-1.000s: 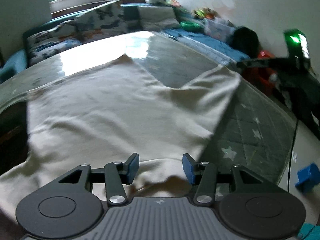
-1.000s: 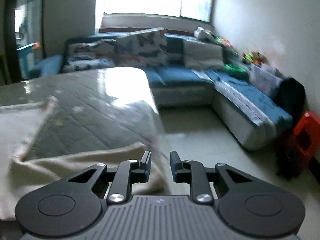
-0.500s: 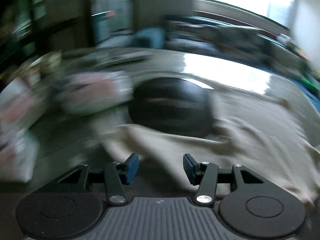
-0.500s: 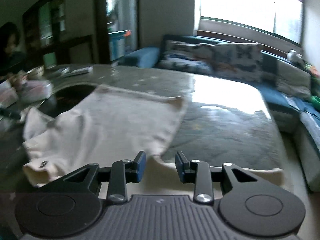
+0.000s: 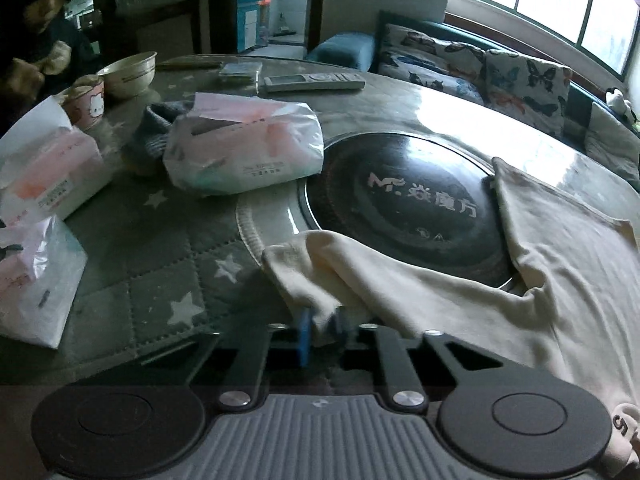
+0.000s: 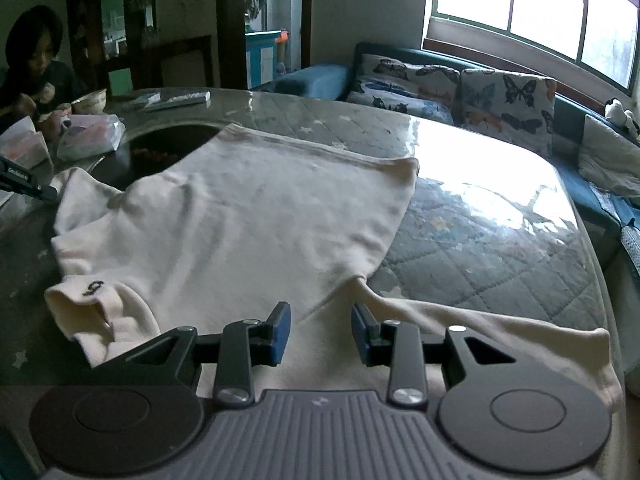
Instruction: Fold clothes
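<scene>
A cream T-shirt (image 6: 240,216) lies spread on the round quilted table, neck toward me. In the left wrist view the shirt (image 5: 560,272) runs right, and its sleeve (image 5: 316,276) lies bunched by the dark hotplate. My left gripper (image 5: 322,330) is shut on the sleeve's edge. My right gripper (image 6: 320,330) is open, jaws apart, just above the shirt near the other sleeve (image 6: 500,328). The left gripper's tip also shows in the right wrist view (image 6: 28,184).
A black round hotplate (image 5: 400,200) sits in the table's middle. Tissue packs (image 5: 244,148), a white box (image 5: 44,176), a cup (image 5: 88,104), a bowl (image 5: 128,74) and a remote (image 5: 316,80) lie beyond. A person (image 6: 32,64) sits far left. A blue sofa (image 6: 460,84) stands behind.
Both grippers swung left to face the shirt from the neck side. The left gripper went from open to shut on the sleeve. The right gripper opened wider.
</scene>
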Tool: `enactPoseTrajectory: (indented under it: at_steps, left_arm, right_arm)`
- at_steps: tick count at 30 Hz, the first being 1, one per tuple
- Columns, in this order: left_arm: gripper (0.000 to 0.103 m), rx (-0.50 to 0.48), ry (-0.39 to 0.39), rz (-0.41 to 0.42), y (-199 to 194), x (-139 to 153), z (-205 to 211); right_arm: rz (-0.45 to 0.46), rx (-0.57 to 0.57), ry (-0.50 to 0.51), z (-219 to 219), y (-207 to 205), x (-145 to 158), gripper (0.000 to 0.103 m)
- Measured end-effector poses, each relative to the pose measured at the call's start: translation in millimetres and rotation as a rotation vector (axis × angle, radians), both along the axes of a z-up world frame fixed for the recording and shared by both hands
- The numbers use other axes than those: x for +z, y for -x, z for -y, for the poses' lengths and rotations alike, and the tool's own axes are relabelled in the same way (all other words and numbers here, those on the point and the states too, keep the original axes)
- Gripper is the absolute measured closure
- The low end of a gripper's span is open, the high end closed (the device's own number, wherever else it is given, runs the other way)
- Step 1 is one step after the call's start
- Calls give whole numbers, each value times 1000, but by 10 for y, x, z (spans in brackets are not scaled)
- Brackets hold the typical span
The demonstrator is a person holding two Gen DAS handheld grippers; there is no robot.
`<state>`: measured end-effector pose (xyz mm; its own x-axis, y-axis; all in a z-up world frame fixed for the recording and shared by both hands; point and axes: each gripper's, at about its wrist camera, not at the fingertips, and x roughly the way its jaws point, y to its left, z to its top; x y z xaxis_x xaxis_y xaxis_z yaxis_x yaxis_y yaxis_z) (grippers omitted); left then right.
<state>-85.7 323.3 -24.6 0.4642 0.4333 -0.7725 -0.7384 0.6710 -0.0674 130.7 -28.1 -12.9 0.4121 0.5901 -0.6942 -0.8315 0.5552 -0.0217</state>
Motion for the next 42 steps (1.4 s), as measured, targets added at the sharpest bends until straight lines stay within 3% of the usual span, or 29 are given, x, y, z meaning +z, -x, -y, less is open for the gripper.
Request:
enactPoseTrajectory:
  at_steps: [7,13,20,25,28,33,36,42]
  left_arm:
    - [98,-12,-125,-31,43,225,-67]
    - [98,-16,-252,-112,76,347,-165]
    - [93,-14,-208,-186,76,161,-315]
    - [67,-17,-236,-168,67,259,-223]
    - [66,-54,-247,-138,13,336,-134]
    - [66,-141,-184,-141,-192,197,-102]
    - [66,-145,-124,-165,-286,35,-198]
    - [64,-118,-185,-198,-353,-36,-338]
  right_arm:
    - [-5,-6,13,27,-24,-32,66]
    - [-5,-8,16,24,-40,-43,64]
    - [-4,-5,20,28,-58,-29,62]
    - [6,19,0,22,-5,76,62]
    - [-12,62,-26,-40,69,149,62]
    - [-57,155,-49,-213,235,152,62]
    - [-69,202,-33,-328,347,94,62]
    - [-83,267,11,-451,506,-7,62]
